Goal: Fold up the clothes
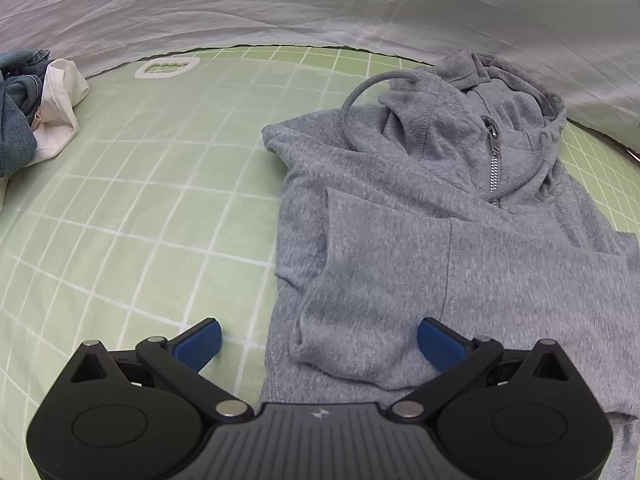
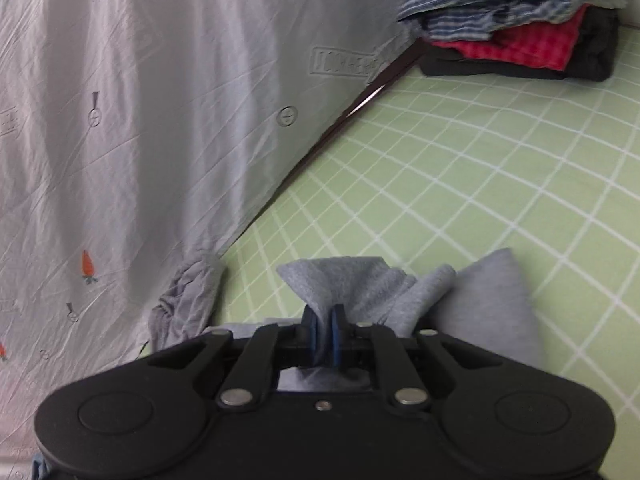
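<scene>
**Operator:** Two hand-held grippers are in play. Which step are you on?

**Guide:** You are mid-fold on the grey hoodie (image 1: 460,216). It lies on the green checked sheet (image 1: 160,208), hood and zip toward the far edge, with at least one panel already turned in over the body. Judged from the layout, a further fold of one edge is in hand.

**Operator:** State of each hand-held gripper?

**Guide:** Your left hand-held gripper (image 1: 320,344) stands with its jaws wide apart, hovering at the hoodie's near left edge. One blue pad (image 1: 440,342) shows over the grey cloth, the other over the sheet. Neither appears to press on anything. Your right hand-held gripper (image 2: 324,330) has its jaws pinched together on a bunched piece of grey fabric (image 2: 344,280), which fans out beyond the pads.

**Operator:** What does the next move call for?

**Guide:** Carry the pinched fabric across the garment and lay it flat before you release. Keep tension even, since knit cloth tends to bunch. Use the left unit to pin the near edge if the body shifts.

**Operator:** Anything else nearby?

**Guide:** A folded stack (image 2: 520,32) sits at the sheet's far corner; an unfolded heap (image 1: 32,108) waits on the left.
</scene>
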{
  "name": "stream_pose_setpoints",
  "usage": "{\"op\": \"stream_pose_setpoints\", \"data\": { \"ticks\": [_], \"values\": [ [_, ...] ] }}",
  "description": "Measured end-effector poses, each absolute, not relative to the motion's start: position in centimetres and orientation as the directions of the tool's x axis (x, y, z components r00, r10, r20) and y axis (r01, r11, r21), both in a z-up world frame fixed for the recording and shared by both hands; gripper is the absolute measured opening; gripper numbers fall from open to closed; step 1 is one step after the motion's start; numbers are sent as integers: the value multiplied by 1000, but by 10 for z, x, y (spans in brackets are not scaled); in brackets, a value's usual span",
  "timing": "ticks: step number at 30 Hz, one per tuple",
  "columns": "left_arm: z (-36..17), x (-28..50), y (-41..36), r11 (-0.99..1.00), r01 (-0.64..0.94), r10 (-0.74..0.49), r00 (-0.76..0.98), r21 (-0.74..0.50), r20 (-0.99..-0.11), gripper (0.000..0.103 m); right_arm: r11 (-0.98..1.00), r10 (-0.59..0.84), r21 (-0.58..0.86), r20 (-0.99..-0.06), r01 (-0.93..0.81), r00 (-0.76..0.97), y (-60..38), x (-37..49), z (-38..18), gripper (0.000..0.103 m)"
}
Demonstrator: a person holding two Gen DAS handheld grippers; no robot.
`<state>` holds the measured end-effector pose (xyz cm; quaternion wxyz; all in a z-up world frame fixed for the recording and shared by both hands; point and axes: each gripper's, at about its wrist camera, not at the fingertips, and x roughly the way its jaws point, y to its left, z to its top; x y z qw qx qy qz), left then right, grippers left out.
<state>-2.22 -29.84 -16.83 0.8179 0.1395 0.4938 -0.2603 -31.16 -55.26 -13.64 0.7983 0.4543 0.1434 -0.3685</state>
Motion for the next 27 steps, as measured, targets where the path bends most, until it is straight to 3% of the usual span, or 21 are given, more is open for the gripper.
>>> {"op": "stream_pose_setpoints", "data": {
  "ticks": [4, 6, 8, 10, 15, 22, 27],
  "values": [
    [-168, -22, -298, 824, 567, -290, 377, -29, -880, 103, 494, -321, 636, -501, 593, 804, -527, -250, -118, 7],
    [-168, -22, -297, 822, 569, -291, 375, -29, -880, 103, 582, -282, 580, -514, 570, 810, -511, -226, -114, 9],
    [-168, -22, -297, 821, 570, -291, 375, -29, -880, 103, 660, -249, 490, -572, 569, 782, -495, -207, -117, 18],
    [-167, -22, -297, 821, 570, -292, 375, -29, -880, 103, 698, -239, 419, -629, 581, 740, -486, -202, -122, 68],
    [-167, -19, -298, 820, 571, -288, 360, -35, -887, 103, 714, -338, 300, -644, 632, 687, -476, -232, -118, 100],
    [-152, -18, -297, 843, 537, -250, 340, -32, -907, 103, 574, -579, 96, -654, 813, 487, -485, -303, -120, 102],
    [-123, -34, -309, 788, 613, -278, 434, 55, -857, 103, 382, -644, 94, -686, 920, 338, -501, -353, -134, 103]
  ]
}}
